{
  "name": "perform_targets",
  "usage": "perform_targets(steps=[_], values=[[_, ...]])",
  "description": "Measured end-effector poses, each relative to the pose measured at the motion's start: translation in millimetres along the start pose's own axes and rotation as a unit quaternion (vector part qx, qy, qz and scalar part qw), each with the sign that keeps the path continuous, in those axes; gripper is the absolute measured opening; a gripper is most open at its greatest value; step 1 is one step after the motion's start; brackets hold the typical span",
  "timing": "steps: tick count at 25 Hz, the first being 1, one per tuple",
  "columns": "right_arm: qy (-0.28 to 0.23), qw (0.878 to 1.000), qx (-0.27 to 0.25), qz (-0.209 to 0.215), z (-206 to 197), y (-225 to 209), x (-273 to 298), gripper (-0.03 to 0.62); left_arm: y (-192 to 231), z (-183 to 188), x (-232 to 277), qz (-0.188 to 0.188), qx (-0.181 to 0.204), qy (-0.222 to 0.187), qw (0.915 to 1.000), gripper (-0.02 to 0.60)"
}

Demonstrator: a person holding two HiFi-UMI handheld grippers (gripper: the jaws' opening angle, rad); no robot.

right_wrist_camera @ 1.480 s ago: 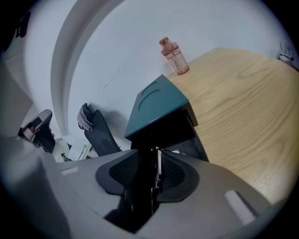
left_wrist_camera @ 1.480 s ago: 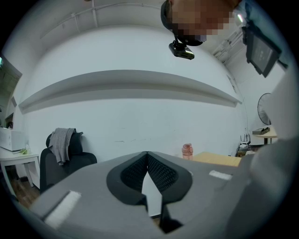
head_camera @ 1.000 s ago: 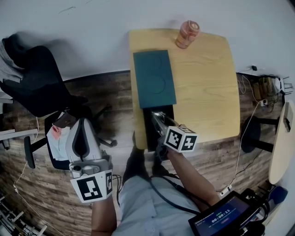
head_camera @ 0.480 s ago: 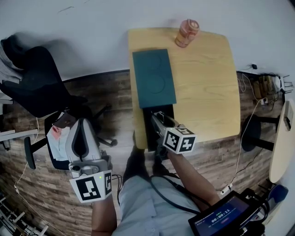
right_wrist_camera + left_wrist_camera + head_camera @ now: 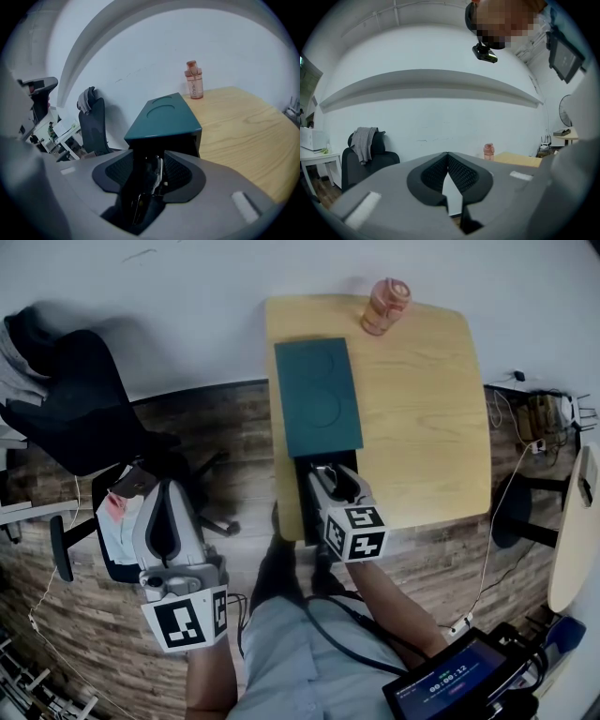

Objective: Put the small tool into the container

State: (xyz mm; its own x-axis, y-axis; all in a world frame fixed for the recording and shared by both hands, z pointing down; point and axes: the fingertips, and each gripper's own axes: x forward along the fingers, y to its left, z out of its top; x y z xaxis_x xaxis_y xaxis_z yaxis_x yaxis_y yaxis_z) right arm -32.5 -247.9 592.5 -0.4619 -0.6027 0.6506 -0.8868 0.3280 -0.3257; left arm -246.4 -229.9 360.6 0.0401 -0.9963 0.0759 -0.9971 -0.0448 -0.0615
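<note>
1. Overhead, the right gripper [image 5: 333,474] reaches into the dark open end of the teal container [image 5: 317,395] on the wooden table [image 5: 422,409]. The left gripper [image 5: 169,488] hangs off the table's left side, over the floor near a black office chair [image 5: 84,413].
2. Left gripper view: its tips meet, with nothing between them.
3. Right gripper view: the jaws have just been opening and stand wide apart. The small metal tool [image 5: 157,176] sits between them, unpressed, at the container's dark opening. A pink bottle [image 5: 194,82] stands beyond.
</note>
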Motion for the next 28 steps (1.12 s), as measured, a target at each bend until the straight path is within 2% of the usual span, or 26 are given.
perform_targets(steps=[8, 13, 16, 22, 24, 28], values=[[-0.02, 0.999, -0.037, -0.011, 17.7, 2.4, -24.7, 0.21, -17.9, 12.8, -8.3, -0.016, -0.005, -0.018, 0.9997, 0.011], [-0.089, 0.995, -0.054, 0.012, 53.0, 18.8, -68.9, 0.202, -45.8, 35.6, -23.5, -0.035, -0.003, -0.043, 0.9984, 0.011], [-0.156, 0.984, -0.078, 0.039, 89.7, 42.5, -109.8, 0.177, -65.5, 53.2, -34.4, -0.047, -0.001, -0.063, 0.9969, 0.01], [-0.265, 0.949, -0.161, 0.055, 153.5, 79.8, -193.9, 0.069, -113.0, 106.8, -48.9, -0.073, 0.014, -0.119, 0.9901, 0.009], [-0.288, 0.939, -0.179, 0.048, 163.4, 83.0, -216.0, 0.012, -127.0, 123.5, -54.9, -0.079, 0.026, -0.142, 0.9865, 0.009], [-0.312, 0.929, -0.196, 0.042, 169.3, 83.3, -247.5, 0.002, -150.1, 140.1, -68.3, -0.088, 0.028, -0.155, 0.9836, 0.009]])
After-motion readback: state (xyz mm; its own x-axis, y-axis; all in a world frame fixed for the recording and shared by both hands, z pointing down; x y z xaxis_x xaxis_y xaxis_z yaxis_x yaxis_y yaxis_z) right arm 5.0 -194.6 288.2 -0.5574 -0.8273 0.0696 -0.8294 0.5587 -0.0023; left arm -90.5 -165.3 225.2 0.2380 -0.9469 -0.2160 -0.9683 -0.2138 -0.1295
